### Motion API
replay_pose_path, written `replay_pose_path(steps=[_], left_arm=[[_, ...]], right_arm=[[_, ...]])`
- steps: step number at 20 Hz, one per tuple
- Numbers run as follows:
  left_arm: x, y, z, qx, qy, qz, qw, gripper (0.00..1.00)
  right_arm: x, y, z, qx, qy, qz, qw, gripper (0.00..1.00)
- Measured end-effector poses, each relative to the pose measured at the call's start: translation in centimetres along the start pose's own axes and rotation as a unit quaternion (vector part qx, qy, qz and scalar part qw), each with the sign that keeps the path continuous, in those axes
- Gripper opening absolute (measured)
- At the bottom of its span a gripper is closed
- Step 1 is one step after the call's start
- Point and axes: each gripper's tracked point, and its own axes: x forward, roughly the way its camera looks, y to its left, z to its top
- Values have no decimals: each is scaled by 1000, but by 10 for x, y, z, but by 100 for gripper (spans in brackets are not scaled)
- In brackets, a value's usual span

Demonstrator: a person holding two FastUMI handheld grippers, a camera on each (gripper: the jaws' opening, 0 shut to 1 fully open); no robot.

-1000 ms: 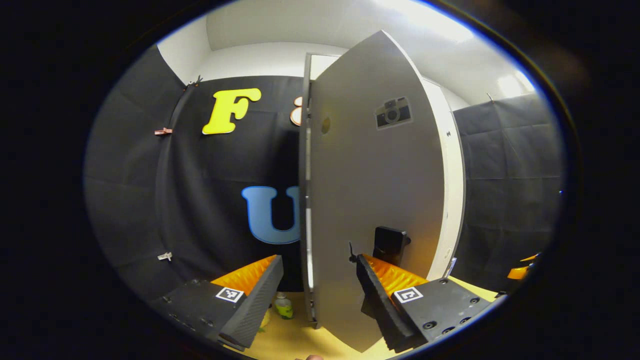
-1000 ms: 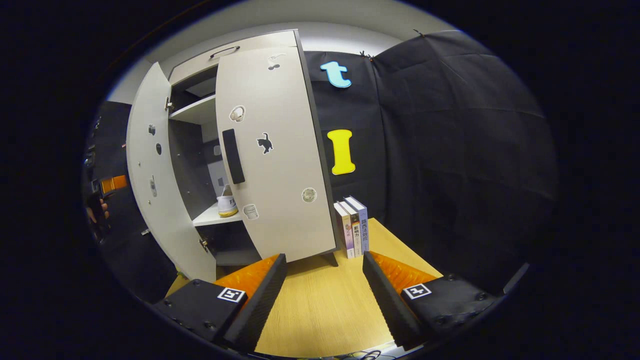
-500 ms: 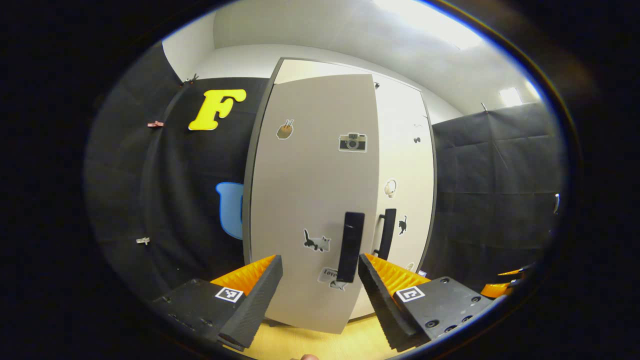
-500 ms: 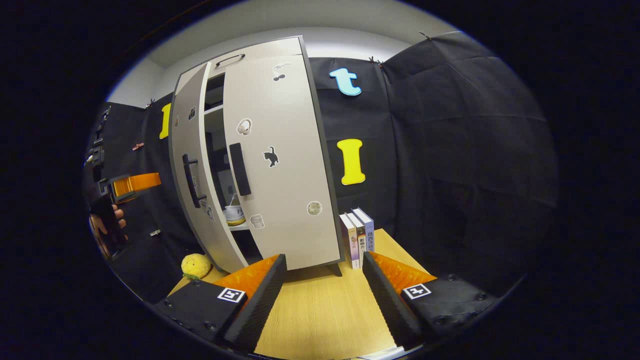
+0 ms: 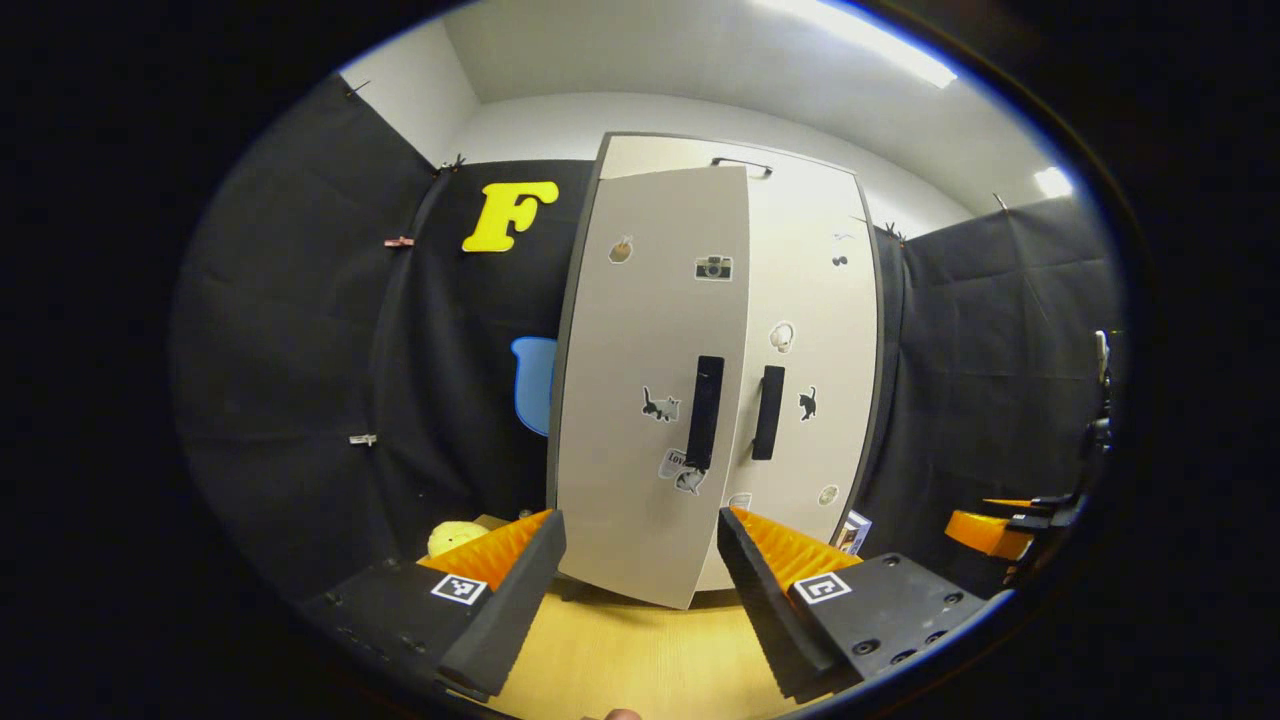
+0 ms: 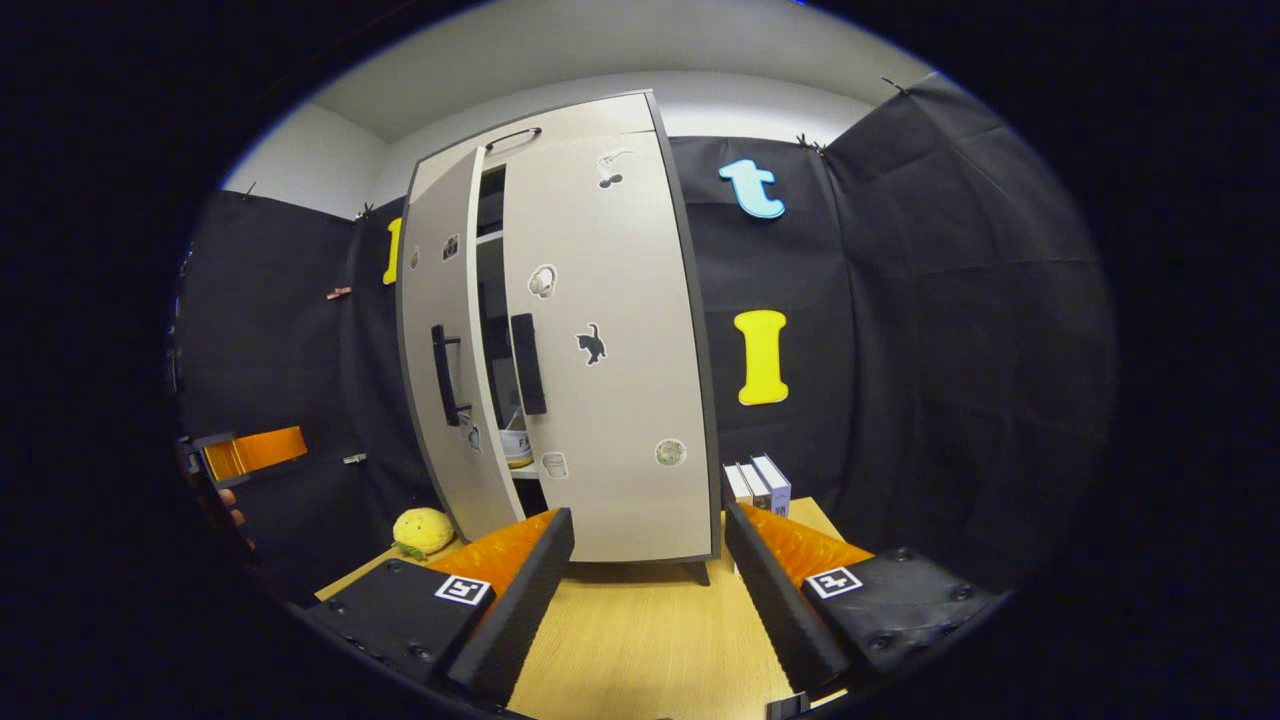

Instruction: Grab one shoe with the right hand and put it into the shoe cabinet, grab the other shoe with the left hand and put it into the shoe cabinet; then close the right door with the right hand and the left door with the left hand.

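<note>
The pale shoe cabinet (image 5: 800,300) stands on the table. Its left door (image 5: 650,400) is slightly ajar, its lower edge standing proud of the front. The right door (image 5: 815,380) lies flush. In the right gripper view a narrow gap shows between the left door (image 6: 445,370) and the right door (image 6: 610,350), and a white shoe (image 6: 516,447) sits on a shelf behind it. My left gripper (image 5: 640,590) is open, a short way in front of the left door with nothing between its fingers. My right gripper (image 6: 648,590) is open too, back from the right door.
A yellow plush toy (image 6: 423,530) lies on the wooden table (image 6: 640,650) left of the cabinet. Books (image 6: 760,482) stand upright at its right side. The other gripper (image 5: 990,530) shows far right in the left gripper view. Black cloth walls surround the booth.
The left door has swung from wide open to nearly shut. My left gripper has drawn back from it. My right gripper has backed away from the right door.
</note>
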Motion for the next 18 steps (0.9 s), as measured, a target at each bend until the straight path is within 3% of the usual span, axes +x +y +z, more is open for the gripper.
replay_pose_path(steps=[5,18], left_arm=[[-15,3,10,8,-12,17,1000,95],[-28,12,20,18,-14,8,1000,95]], right_arm=[[-15,10,2,1,-13,13,1000,98],[-4,62,24,-14,-29,42,999,98]])
